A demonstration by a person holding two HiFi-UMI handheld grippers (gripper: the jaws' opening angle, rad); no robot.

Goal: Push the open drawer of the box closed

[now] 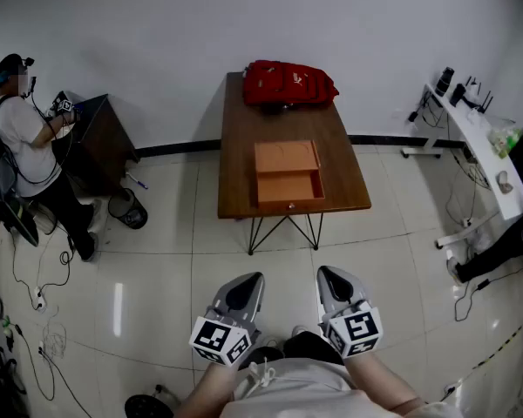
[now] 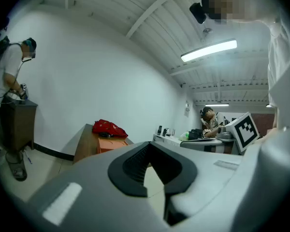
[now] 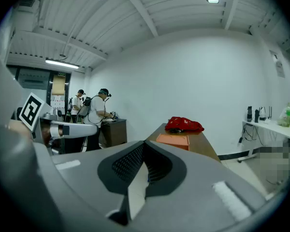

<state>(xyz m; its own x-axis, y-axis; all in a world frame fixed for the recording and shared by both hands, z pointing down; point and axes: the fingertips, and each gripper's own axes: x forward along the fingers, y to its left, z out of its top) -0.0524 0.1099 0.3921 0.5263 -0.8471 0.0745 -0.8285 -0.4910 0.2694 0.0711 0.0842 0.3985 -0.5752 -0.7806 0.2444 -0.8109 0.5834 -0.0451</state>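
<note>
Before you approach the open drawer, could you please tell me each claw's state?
Left claw: closed, holding nothing.
Right claw: closed, holding nothing.

The table (image 1: 349, 177) top looks like smooth brown wood with a soft sheen, on thin black metal legs (image 1: 283, 230). The orange box (image 1: 285, 157) and its drawer (image 1: 288, 187) look matt. The far red bag (image 1: 289, 83) is creased cloth. The floor (image 1: 174, 268) tiles are glossy. The left gripper (image 1: 247, 282) and right gripper (image 1: 329, 277) have matt grey plastic shells and ribbed black pads (image 3: 128, 164).
</note>
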